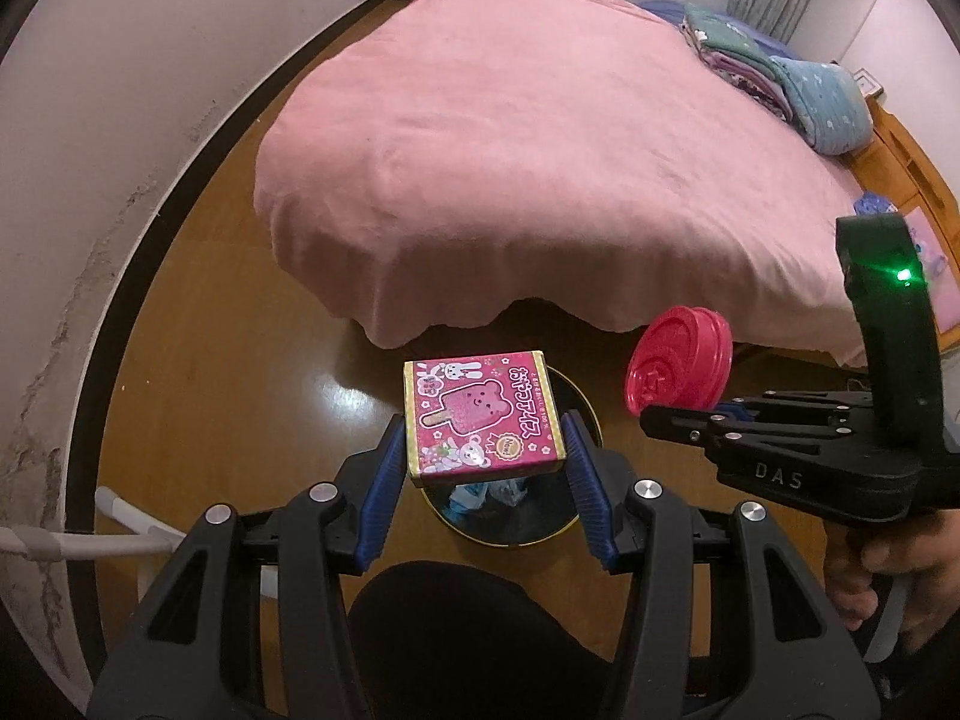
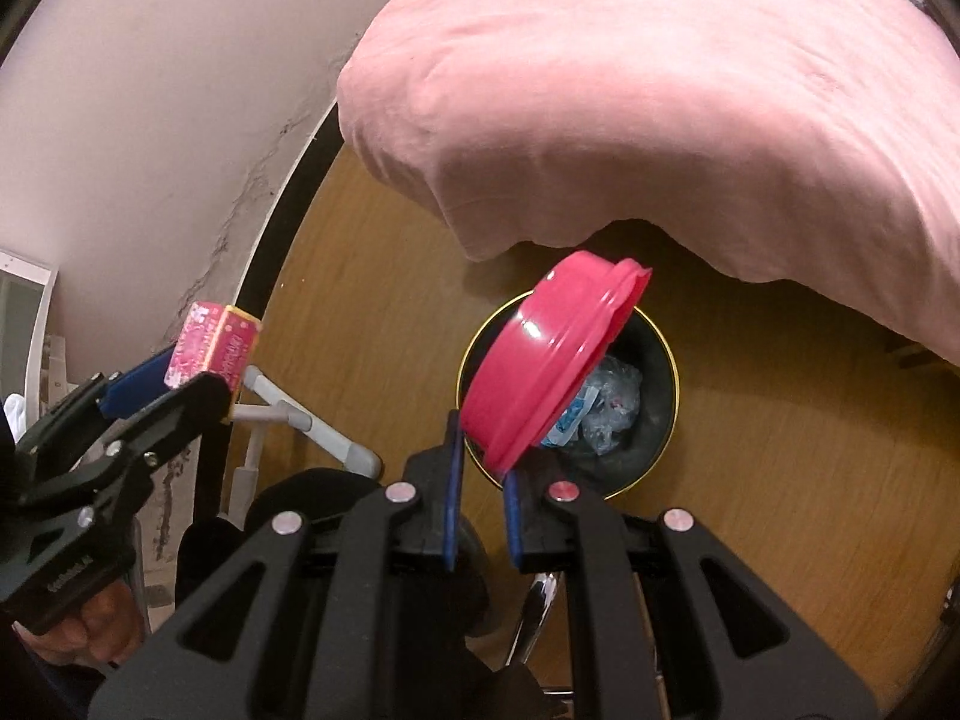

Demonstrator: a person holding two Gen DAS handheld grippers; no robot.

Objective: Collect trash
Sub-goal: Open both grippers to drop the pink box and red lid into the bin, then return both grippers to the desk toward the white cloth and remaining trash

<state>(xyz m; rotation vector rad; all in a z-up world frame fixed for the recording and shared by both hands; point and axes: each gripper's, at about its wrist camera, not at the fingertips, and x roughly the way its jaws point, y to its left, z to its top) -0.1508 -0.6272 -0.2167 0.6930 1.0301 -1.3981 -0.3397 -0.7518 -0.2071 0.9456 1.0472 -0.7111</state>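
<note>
The left tongs (image 1: 486, 450) are gripping a pink box (image 1: 483, 417) printed with a bear ice-pop, their blue pads (image 1: 384, 480) pressing on its two sides. In the left wrist view the box is sitting at the centre, held flat and directly above a round black bin (image 1: 576, 408) with a gold rim that is standing on the wooden floor (image 1: 240, 360). Crumpled clear and blue wrappers (image 1: 480, 495) are lying inside the bin, showing just below the box at 6 o'clock.

The right tongs (image 2: 483, 468) are closed on the lower edge of a red lid (image 2: 540, 360), which is tilting up toward 1 o'clock in the right wrist view and covering the left part of the bin (image 2: 654, 420). Wrappers (image 2: 606, 402) are showing in the bin at 3 o'clock from the lid. In the left wrist view the lid (image 1: 678, 366) is appearing at 3 o'clock from the box, held clear of the floor at the tip of the right tongs (image 1: 651, 420).

In the right wrist view the box (image 2: 213, 348) and the left tongs (image 2: 186, 384) are appearing at 9 o'clock, well apart from the lid. A bed with a pink cover (image 1: 540, 150) is filling the 12 o'clock area, its hem hanging just beyond the bin. Folded bedding (image 1: 780, 72) is lying on the bed at 2 o'clock. A grey metal frame (image 2: 300, 420) is standing by the wall (image 1: 90, 120) at 8 o'clock.
</note>
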